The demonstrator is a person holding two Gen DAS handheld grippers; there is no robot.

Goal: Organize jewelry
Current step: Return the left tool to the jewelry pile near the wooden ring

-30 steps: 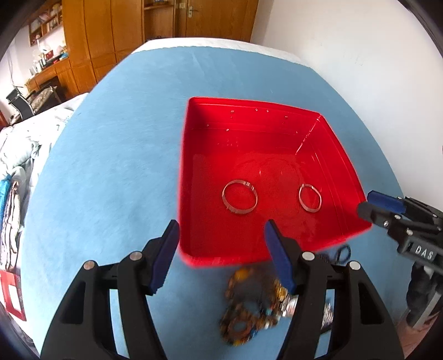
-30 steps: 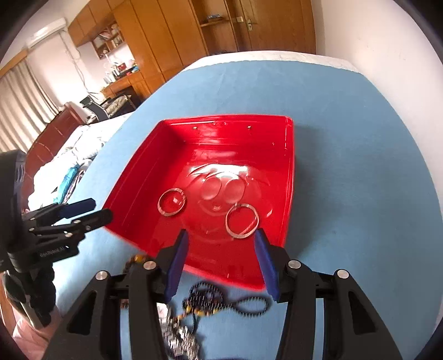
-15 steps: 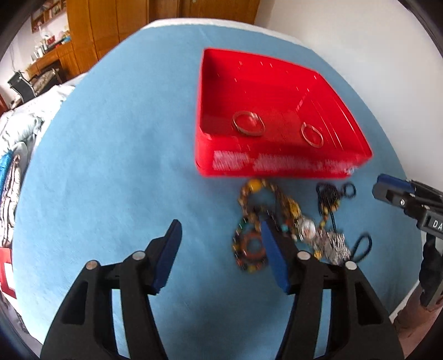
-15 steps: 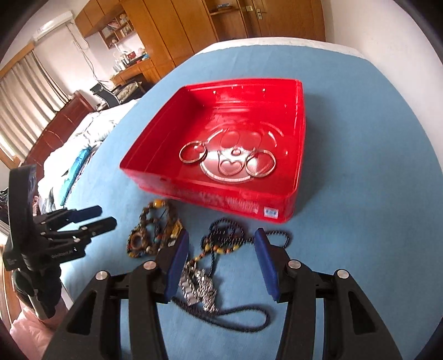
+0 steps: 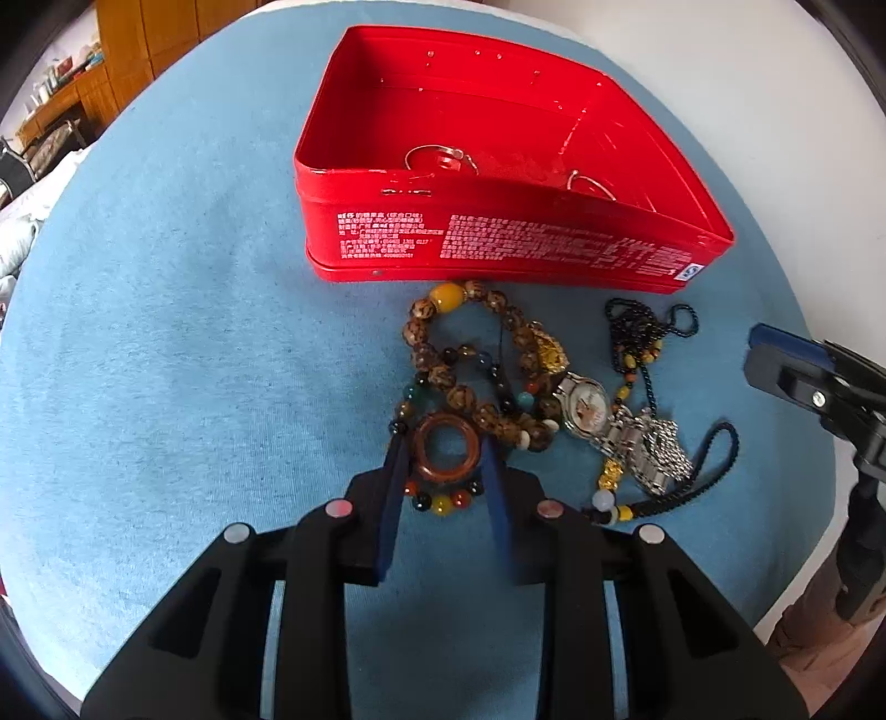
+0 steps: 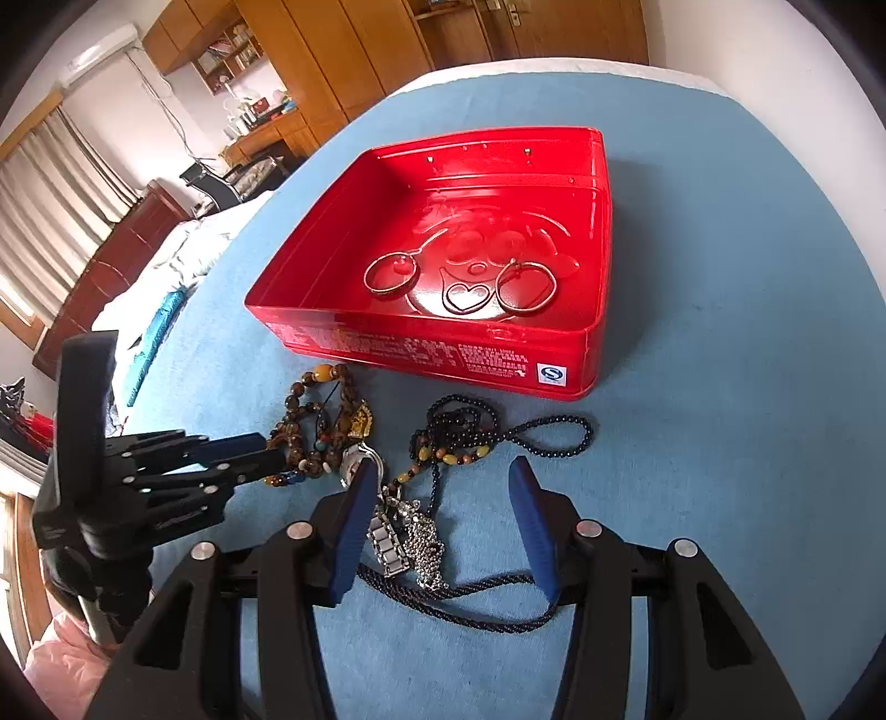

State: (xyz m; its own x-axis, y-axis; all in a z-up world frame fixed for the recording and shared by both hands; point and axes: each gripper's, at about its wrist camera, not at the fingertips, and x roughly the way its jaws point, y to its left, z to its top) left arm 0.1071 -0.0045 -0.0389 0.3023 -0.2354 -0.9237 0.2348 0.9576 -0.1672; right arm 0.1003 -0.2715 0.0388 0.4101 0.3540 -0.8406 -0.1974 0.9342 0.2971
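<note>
A red tin (image 5: pixel 498 243) (image 6: pixel 443 354) sits on the blue cloth with two metal bangles (image 6: pixel 390 272) (image 6: pixel 525 288) inside. In front of it lies a jewelry pile: brown bead bracelets (image 5: pixel 476 365), a brown ring pendant (image 5: pixel 446 447), a watch (image 5: pixel 587 407), a silver pendant (image 6: pixel 423 540) and a black bead necklace (image 6: pixel 498 432). My left gripper (image 5: pixel 443 459) has its pads closed against both sides of the ring pendant on the cloth. My right gripper (image 6: pixel 440 498) is open, low over the silver pendant and necklace.
The blue cloth (image 5: pixel 166 332) covers a table that ends at the near edge. Wooden cabinets (image 6: pixel 443 44) and a bed (image 6: pixel 166 288) are beyond to the left. A white wall (image 5: pixel 720 66) is to the right.
Both grippers pulled back from over the tin and dropped to the jewelry pile. The left jaws narrowed from wide open to gripping the ring pendant.
</note>
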